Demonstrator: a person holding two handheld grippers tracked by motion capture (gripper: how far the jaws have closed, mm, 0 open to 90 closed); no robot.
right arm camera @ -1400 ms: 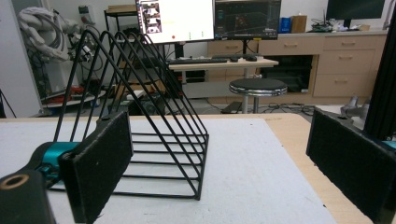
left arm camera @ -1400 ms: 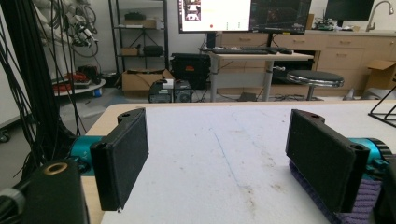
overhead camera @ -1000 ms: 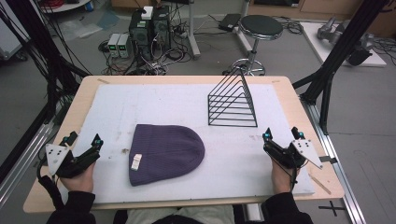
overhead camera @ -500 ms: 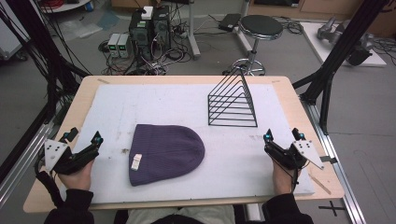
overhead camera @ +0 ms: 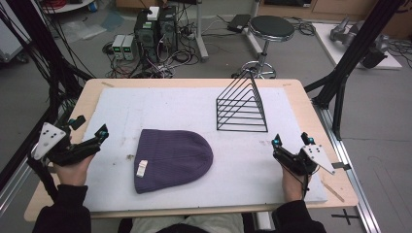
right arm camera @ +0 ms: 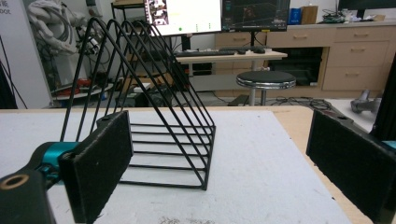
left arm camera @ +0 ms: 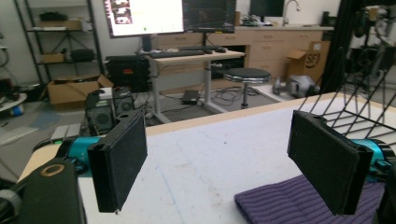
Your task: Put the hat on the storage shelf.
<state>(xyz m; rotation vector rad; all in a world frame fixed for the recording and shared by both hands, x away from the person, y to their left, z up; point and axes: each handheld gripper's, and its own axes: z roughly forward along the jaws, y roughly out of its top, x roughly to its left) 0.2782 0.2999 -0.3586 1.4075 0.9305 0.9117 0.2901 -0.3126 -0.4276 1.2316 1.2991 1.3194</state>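
Note:
A purple knit beanie (overhead camera: 172, 158) with a small white label (overhead camera: 142, 168) lies flat on the white mat, near the middle front. My left gripper (overhead camera: 90, 124) is held to its left, open, with nothing between the jaws. In the left gripper view the left gripper (left arm camera: 219, 140) stands wide open, and the beanie's edge (left arm camera: 289, 203) lies low between the pads and under the right one. My right gripper (overhead camera: 290, 139) is open at the mat's right front. In its own view the right gripper (right arm camera: 224, 158) faces a black wire rack (right arm camera: 154, 107).
The triangular black wire rack (overhead camera: 241, 107) stands at the back right of the white mat (overhead camera: 160, 104), which covers the wooden table (overhead camera: 87, 97). A stool (overhead camera: 272, 29), computer boxes and cables sit on the floor beyond the far edge.
My left gripper has risen and moved a little forward, still open. The right gripper, the beanie and the rack have stayed in place.

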